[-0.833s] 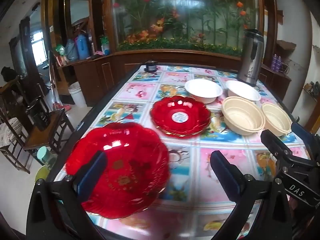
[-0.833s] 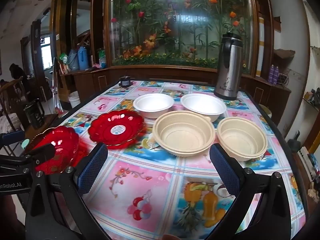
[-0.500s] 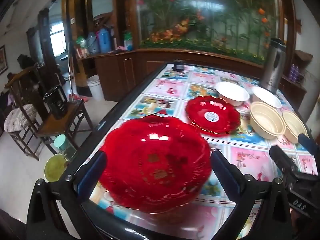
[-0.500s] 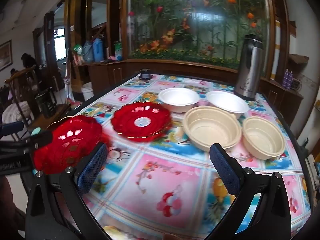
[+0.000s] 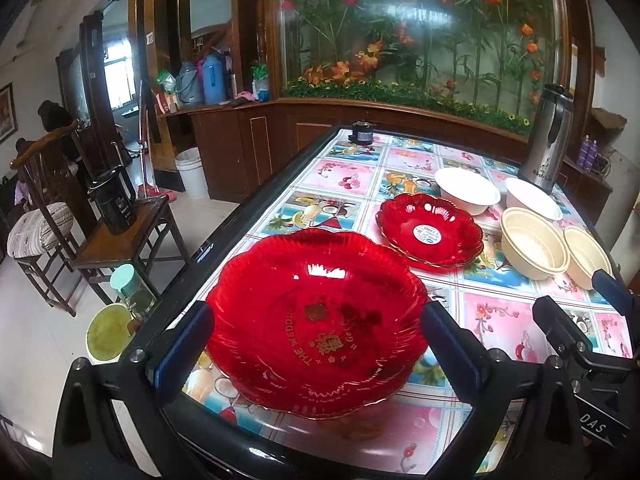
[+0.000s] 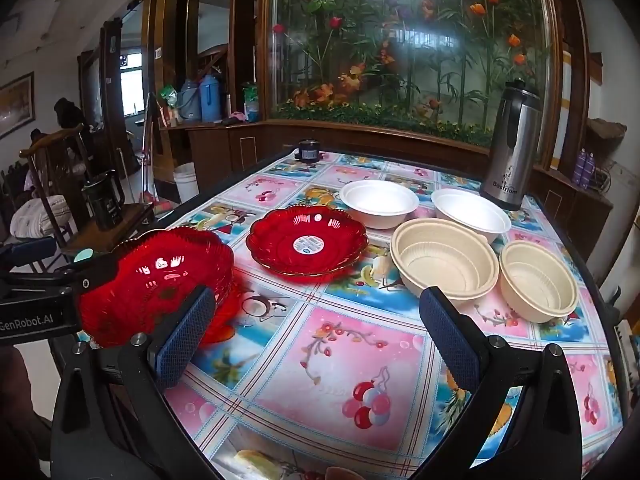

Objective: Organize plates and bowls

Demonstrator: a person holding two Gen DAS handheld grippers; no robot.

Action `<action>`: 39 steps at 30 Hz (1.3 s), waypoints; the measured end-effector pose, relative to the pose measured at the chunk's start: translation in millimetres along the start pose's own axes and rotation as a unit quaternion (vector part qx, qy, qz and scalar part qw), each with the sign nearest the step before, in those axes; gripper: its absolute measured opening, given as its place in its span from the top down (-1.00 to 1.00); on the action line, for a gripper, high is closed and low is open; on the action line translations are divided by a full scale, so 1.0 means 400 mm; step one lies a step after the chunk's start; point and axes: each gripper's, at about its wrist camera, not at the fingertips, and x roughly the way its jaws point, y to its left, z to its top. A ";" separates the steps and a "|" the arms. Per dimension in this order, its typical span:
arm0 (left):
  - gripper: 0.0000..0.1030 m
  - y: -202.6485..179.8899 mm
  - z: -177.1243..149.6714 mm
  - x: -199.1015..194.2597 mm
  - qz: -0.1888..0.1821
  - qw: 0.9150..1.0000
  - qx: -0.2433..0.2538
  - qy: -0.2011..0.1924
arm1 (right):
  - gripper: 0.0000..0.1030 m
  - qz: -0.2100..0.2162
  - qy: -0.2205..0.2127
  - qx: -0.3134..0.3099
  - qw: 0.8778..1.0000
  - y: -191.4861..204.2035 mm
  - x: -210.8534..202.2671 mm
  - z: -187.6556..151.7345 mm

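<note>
In the left wrist view, the left gripper [image 5: 316, 334] is standing wide apart around the large red plate [image 5: 316, 312], which is lying at the table's [image 5: 344, 160] near left corner; both pads are sitting beside the rim, seemingly not pressing. Compared with a moment earlier, the plate is now centred between the jaws instead of off to the left. Closing evenly on opposite rim edges would probably steady the slippery plate. In the right wrist view, the right gripper [image 6: 316, 330] is hanging wide and empty over the near edge, as before, with the smaller red plate [image 6: 307, 245] and bowls [image 6: 444, 258] beyond.
</note>
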 end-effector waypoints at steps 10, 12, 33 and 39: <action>-1.00 -0.066 0.002 -0.018 -0.007 0.999 0.037 -0.009 | -1.00 -0.002 0.000 0.019 1.000 -0.044 -0.006 0.006; -1.00 -0.074 0.001 -0.018 -0.007 0.999 0.042 -0.007 | -1.00 -0.003 0.000 0.023 1.000 -0.054 -0.007 0.006; -1.00 -0.135 -0.004 -0.009 -0.027 0.998 0.062 0.008 | -1.00 -0.023 -0.013 0.047 0.999 -0.122 -0.032 0.018; -1.00 -0.128 -0.005 -0.010 -0.029 0.998 0.055 0.006 | -1.00 -0.023 -0.014 0.047 0.999 -0.124 -0.033 0.017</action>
